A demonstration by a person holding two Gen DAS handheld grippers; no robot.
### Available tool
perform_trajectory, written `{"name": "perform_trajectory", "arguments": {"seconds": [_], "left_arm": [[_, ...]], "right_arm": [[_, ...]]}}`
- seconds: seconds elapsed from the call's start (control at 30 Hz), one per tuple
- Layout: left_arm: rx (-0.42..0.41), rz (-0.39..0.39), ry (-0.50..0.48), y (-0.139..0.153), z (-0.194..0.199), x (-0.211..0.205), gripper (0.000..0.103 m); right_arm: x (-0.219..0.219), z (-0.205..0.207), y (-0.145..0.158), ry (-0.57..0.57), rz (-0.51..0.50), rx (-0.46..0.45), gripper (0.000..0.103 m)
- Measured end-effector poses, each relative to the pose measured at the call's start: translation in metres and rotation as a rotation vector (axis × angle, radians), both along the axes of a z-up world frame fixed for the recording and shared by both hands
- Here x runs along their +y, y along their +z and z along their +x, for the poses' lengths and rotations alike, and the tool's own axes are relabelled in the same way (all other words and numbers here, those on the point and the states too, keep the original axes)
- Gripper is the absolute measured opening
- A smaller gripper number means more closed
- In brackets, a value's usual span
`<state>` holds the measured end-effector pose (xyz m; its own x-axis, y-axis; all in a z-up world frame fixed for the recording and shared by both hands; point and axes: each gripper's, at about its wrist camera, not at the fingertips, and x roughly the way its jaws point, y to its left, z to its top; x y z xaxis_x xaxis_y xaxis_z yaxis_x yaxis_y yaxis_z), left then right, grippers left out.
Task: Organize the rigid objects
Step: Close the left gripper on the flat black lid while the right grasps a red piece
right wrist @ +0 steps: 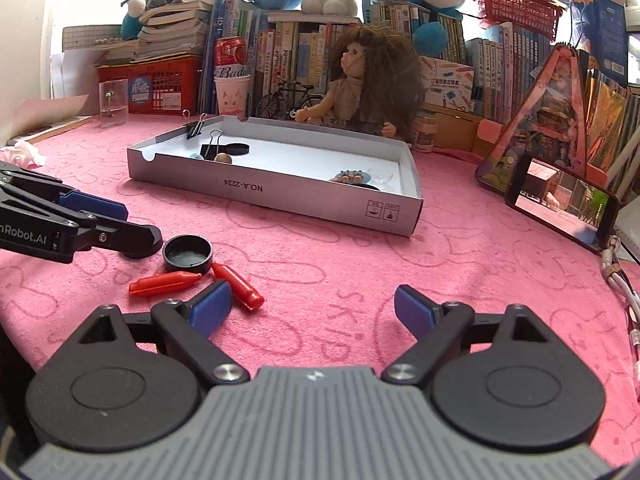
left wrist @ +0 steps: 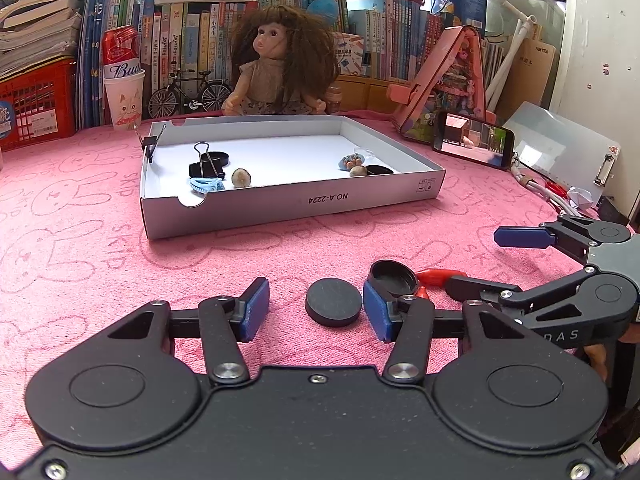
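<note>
Through the left wrist view, the left tool (left wrist: 316,310) sits low over the pink-covered bench (left wrist: 80,248) with a flat black disc (left wrist: 333,302) between its blue pads; the jaws stand fairly narrow, one pad touching or nearly touching the disc's right edge, the other apart from it, so it is bracketed, not yet gripped. Just beyond lies an upturned black cap (left wrist: 393,278), and past it the white cardboard tray (left wrist: 296,202) already holding binder clips, a blue hair clip, small stones and another black disc. The right tool (left wrist: 480,262) shows at the right edge, jaws spread. Through the right wrist view, the right tool (right wrist: 312,306) is wide and empty above the bench (right wrist: 460,264), its left pad near two red crayons (right wrist: 192,284) lying beside the cap (right wrist: 187,255); the left tool (right wrist: 108,220) reaches in from the left. The step in hand looks like picking the disc for the tray (right wrist: 280,194). Next, the left jaws should finish shutting squarely on the disc's rim, lift, and carry it over the tray's near wall.
</note>
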<state>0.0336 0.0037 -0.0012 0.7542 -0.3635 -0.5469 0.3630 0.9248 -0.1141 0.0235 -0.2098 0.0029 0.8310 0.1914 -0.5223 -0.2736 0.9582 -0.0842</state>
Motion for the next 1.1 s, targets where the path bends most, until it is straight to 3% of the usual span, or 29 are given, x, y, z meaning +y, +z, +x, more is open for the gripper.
{"name": "perform_trajectory", "arguments": {"seconds": [0.63, 0.8, 0.97, 1.1], "left_arm": [[0.0, -0.003, 0.004, 0.0, 0.001, 0.001, 0.049], [-0.002, -0.008, 0.009, 0.0, 0.001, 0.002, 0.049], [-0.018, -0.004, 0.002, -0.002, 0.001, 0.0, 0.045], [-0.025, -0.009, -0.007, -0.002, 0.001, -0.003, 0.033]], "right_arm": [[-0.019, 0.018, -0.001, -0.184, -0.019, 0.015, 0.094], [-0.024, 0.02, 0.0, -0.217, 0.025, 0.044, 0.094], [-0.024, 0.015, 0.002, -0.228, 0.106, 0.076, 0.094], [-0.019, 0.011, 0.007, -0.239, 0.142, 0.086, 0.094]]}}
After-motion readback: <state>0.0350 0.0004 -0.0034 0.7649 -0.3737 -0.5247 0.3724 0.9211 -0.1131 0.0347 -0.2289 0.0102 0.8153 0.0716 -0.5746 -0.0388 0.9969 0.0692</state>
